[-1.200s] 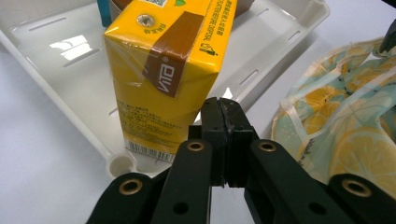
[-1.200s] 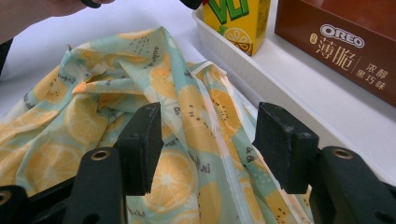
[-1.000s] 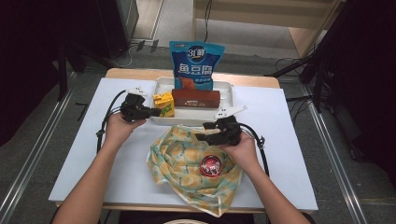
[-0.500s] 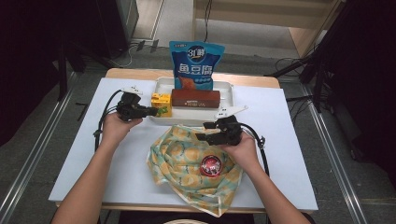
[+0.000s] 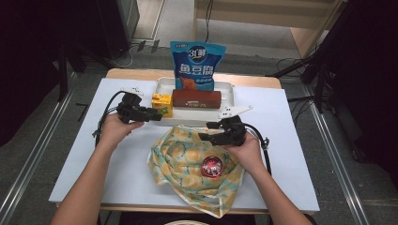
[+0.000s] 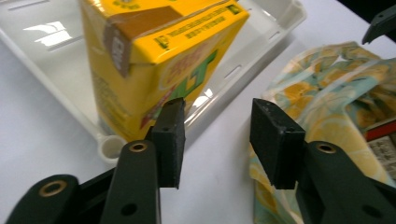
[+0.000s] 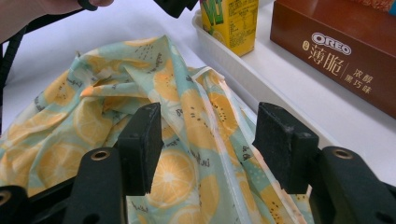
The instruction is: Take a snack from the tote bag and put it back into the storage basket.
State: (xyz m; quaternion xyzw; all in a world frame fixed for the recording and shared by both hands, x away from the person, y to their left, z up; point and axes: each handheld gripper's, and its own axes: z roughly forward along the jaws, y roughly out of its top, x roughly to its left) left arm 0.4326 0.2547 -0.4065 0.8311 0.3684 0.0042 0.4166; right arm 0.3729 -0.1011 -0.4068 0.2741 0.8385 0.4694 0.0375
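A yellow drink carton stands upright at the left end of a white tray. My left gripper is open just in front of the carton, its left pad close to the carton's lower corner and nothing between the jaws. A brown Oreo box lies in the tray beside the carton. My right gripper hovers open over the top edge of a lemon-print cloth. A red round tin rests on the cloth.
A blue snack bag stands upright behind the tray. The white table has bare room at the left and right. Black cables trail from both grippers.
My left gripper has moved forward to the right, from the table beside the tray to the front of the carton. The right gripper has barely moved.
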